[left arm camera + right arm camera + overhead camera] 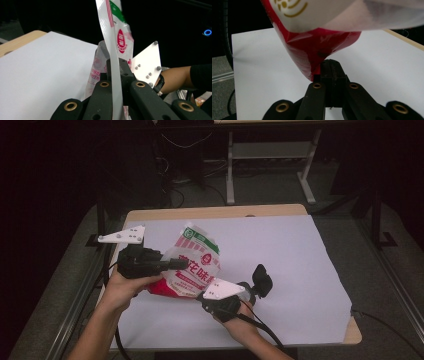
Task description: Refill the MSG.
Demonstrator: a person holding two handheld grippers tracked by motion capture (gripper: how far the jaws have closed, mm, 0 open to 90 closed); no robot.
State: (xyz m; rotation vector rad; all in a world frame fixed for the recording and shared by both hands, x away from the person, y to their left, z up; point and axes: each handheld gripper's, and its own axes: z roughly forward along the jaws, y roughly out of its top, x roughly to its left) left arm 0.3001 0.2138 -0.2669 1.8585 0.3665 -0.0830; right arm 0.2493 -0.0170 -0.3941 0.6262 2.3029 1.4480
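The bag (192, 265) is a plastic food pouch, white and partly clear, with a green mark at its top corner, red printed characters across the middle and a solid red bottom. It is held up off the white-covered bench (295, 265), tilted with its green top away from the person and its red end toward them. One side seam is pinched flat in the left claw (115, 75) and the red bottom corner in the right claw (329, 67); it seems puffed rather than flat.

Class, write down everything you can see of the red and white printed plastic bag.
The glossy red and white printed plastic bag has a green mark near its top and a red bottom. It is held tilted above the white sheet. The left tongs pinch its side seam; the right tongs pinch its red bottom corner.
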